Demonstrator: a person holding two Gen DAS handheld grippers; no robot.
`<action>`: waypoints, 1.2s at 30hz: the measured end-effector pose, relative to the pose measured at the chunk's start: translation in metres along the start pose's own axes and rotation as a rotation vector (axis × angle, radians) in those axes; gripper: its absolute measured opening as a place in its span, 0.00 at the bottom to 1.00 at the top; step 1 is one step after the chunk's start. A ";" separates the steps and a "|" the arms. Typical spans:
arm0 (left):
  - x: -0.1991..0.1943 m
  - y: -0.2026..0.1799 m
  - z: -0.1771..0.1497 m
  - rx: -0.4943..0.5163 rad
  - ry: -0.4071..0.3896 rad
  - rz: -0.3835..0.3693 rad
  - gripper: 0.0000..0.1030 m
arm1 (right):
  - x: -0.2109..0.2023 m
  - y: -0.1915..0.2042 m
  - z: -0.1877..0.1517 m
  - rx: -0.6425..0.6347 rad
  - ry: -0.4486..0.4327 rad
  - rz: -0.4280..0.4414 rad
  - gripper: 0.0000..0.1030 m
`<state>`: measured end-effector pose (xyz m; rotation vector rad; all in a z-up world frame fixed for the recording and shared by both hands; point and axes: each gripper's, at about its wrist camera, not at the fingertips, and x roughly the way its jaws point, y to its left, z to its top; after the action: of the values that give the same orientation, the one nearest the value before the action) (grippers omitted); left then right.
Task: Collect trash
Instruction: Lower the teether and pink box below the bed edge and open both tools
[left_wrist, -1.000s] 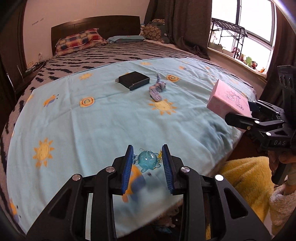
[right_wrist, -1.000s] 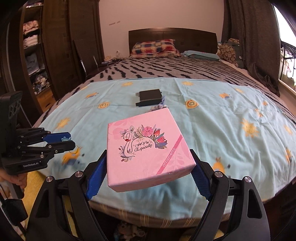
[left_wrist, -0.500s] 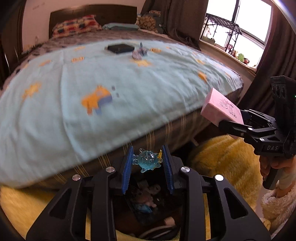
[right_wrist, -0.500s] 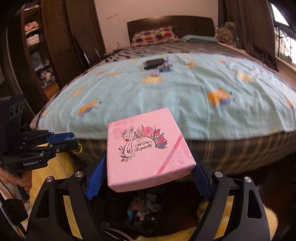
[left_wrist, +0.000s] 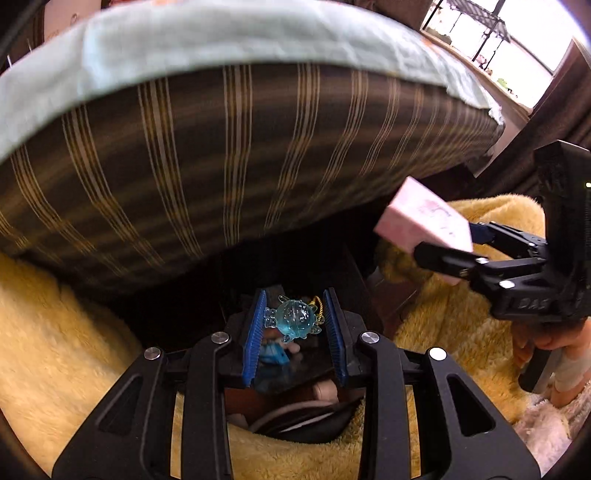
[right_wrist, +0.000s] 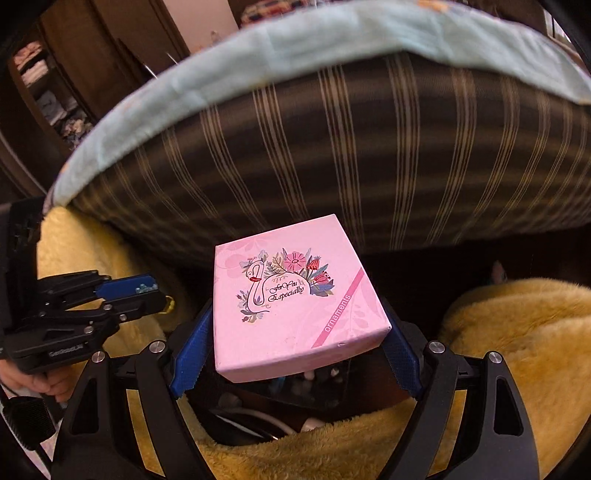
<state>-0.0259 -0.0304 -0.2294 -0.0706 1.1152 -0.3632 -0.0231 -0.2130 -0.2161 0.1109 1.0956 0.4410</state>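
My left gripper (left_wrist: 294, 312) is shut on a small translucent blue figurine (left_wrist: 293, 320) with a gold cord. It hangs over a dark bin (left_wrist: 295, 373) on the floor that holds small toys and white cables. My right gripper (right_wrist: 295, 325) is shut on a flat pink ornaments box (right_wrist: 295, 295) printed with a swan and flowers, held over the same bin (right_wrist: 280, 402). In the left wrist view the right gripper (left_wrist: 443, 240) and the pink box (left_wrist: 424, 221) show at the right. In the right wrist view the left gripper (right_wrist: 147, 293) shows at the left.
The bed's striped brown side (left_wrist: 221, 147) under a light blue blanket (left_wrist: 184, 40) rises close ahead. A fluffy yellow rug (left_wrist: 59, 332) surrounds the bin. A hand (left_wrist: 546, 354) grips the right tool's handle. Shelves with clothes (right_wrist: 48, 92) stand at the far left.
Both grippers have sunk from above the bed to the floor beside it, tilting downward over the bin. Each still holds its object; the bed top has passed out of sight.
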 end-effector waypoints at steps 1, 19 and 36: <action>0.003 0.001 -0.002 -0.002 0.010 -0.001 0.29 | 0.006 0.000 -0.001 0.008 0.012 0.004 0.81; 0.034 0.006 -0.007 -0.032 0.114 -0.031 0.48 | 0.031 -0.006 -0.005 0.084 0.056 0.028 0.84; -0.027 0.006 0.023 0.012 -0.040 0.020 0.67 | -0.047 -0.002 0.040 0.006 -0.155 -0.049 0.85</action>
<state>-0.0146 -0.0193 -0.1971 -0.0562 1.0740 -0.3492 -0.0055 -0.2281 -0.1590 0.1219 0.9452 0.3790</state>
